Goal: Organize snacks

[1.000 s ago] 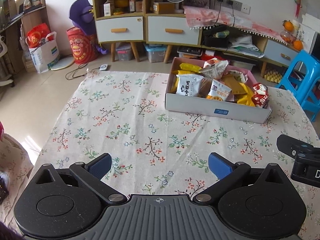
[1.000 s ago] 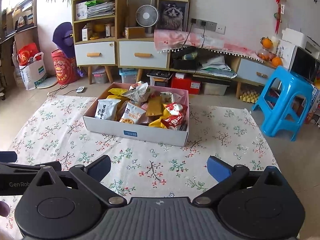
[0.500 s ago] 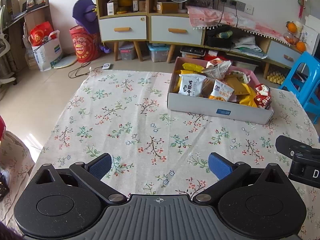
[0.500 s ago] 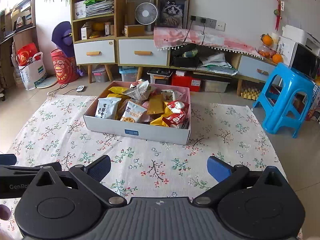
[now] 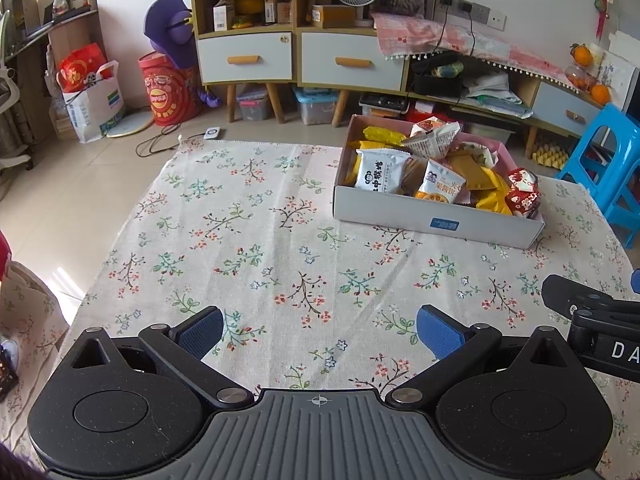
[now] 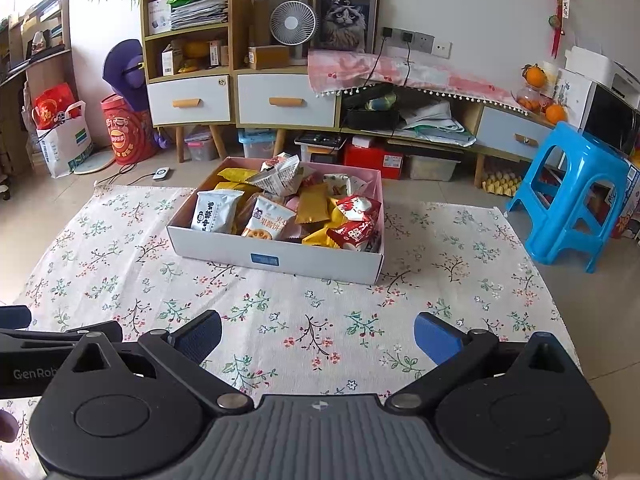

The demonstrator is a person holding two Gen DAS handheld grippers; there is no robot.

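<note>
Left wrist view: the left gripper is held over the floral cloth, its blue pads spread wide with nothing between them. The snack box, filled with packets, is seen ahead to the right on the cloth.

Right wrist view: the right gripper is likewise spread and empty. The snack box is found straight ahead, well apart from the fingers, with a blue stool off to the right.
</note>
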